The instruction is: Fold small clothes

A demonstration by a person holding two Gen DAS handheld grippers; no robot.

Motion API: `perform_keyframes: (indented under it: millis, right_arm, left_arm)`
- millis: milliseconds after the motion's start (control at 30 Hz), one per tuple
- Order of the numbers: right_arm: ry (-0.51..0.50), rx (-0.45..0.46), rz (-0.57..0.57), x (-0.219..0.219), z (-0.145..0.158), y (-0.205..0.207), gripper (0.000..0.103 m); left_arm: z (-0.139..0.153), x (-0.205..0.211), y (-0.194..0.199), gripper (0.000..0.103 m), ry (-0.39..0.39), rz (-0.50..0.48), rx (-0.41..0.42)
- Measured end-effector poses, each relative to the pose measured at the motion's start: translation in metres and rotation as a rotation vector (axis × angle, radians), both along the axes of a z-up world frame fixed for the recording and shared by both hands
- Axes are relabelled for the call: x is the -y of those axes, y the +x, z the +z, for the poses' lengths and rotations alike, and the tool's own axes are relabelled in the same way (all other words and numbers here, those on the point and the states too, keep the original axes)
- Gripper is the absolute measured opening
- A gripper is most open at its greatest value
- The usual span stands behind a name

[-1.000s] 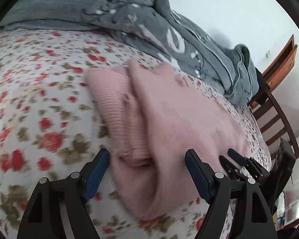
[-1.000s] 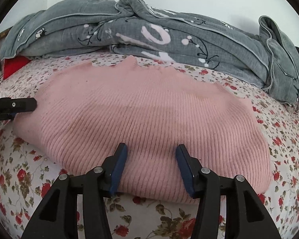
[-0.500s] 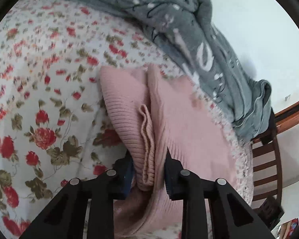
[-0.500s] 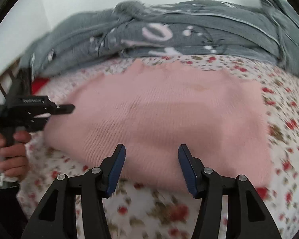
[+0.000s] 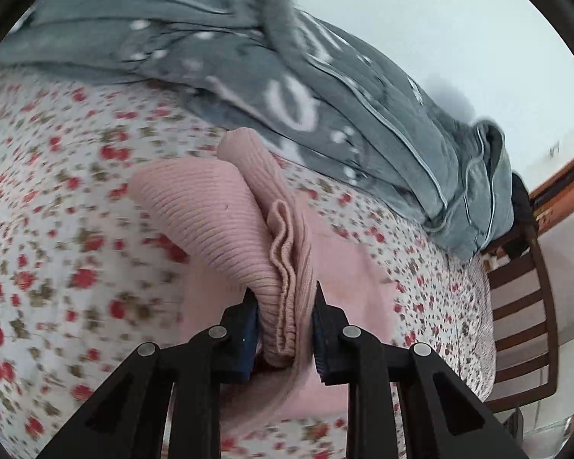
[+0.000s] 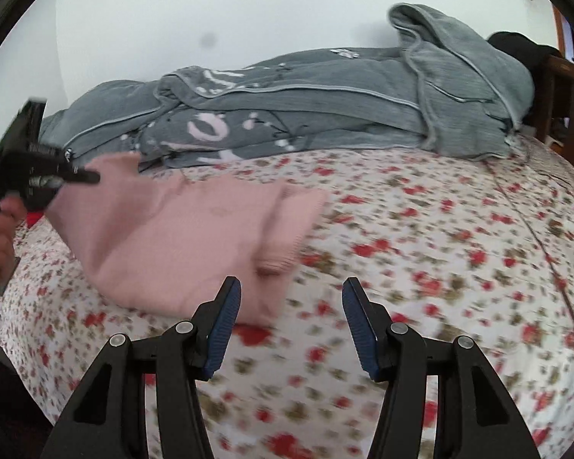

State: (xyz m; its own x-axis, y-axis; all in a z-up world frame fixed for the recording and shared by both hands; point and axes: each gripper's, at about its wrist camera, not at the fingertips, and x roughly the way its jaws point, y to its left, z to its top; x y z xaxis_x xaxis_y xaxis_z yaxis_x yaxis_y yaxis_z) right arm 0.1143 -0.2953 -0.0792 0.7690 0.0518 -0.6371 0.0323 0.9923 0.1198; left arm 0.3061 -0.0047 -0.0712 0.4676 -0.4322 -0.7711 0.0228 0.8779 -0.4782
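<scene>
Left gripper [image 5: 283,329] is clamped on the bunched edge of the pink knit garment [image 5: 210,210], lifted off the floral bedsheet [image 5: 57,229]; right gripper [image 6: 291,325] is held released and empty, so the fold should be carried across evenly, layers kept aligned.

White wall [image 6: 248,19]; floral bed [image 6: 440,229]; wooden chair [image 5: 524,306]

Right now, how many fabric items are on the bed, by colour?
Pink: 1, the knit sweater, an edge pinched in the left gripper.
Grey: 1, the blanket bunched along the wall side.
Total: 2, on the floral sheet.
</scene>
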Motion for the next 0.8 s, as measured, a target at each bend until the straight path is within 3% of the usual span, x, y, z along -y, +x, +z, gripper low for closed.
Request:
perform_keyframes:
  millis: [133,233,367,500,567,667,800]
  right_arm:
    - [-0.001,0.004,-0.035,0.027,-0.001,-0.016,0.054]
    - [0.020,0.003,-0.055,0.040,-0.003,-0.022,0.054]
    - [0.050,-0.014,-0.068,0.047,-0.009,-0.026,0.054]
    - [0.057,-0.018,-0.063,0.045,-0.011,-0.028,0.054]
    - [0.062,-0.003,-0.059,0.043,-0.008,-0.027,0.055]
    - [0.108,0.018,-0.053,0.039,-0.002,-0.018,0.055]
    - [0.213,0.041,-0.022,0.028,0.007,0.002,0.059]
  left_arm:
    - [-0.007,0.068,-0.004,0.022,0.046,-0.071,-0.022]
    - [-0.031,0.118,-0.013,0.022,0.021,-0.131,-0.054]
    - [-0.056,0.154,-0.025,0.028,0.011,-0.214,-0.101]
    - [-0.041,0.135,-0.026,0.034,-0.172,-0.298,-0.096]
    - [-0.025,0.114,-0.030,0.052,-0.217,-0.295,-0.041]
    - [-0.006,0.079,-0.040,0.052,-0.111,-0.246,0.067]
    - [-0.007,0.031,-0.058,0.052,0.053,-0.198,0.135]
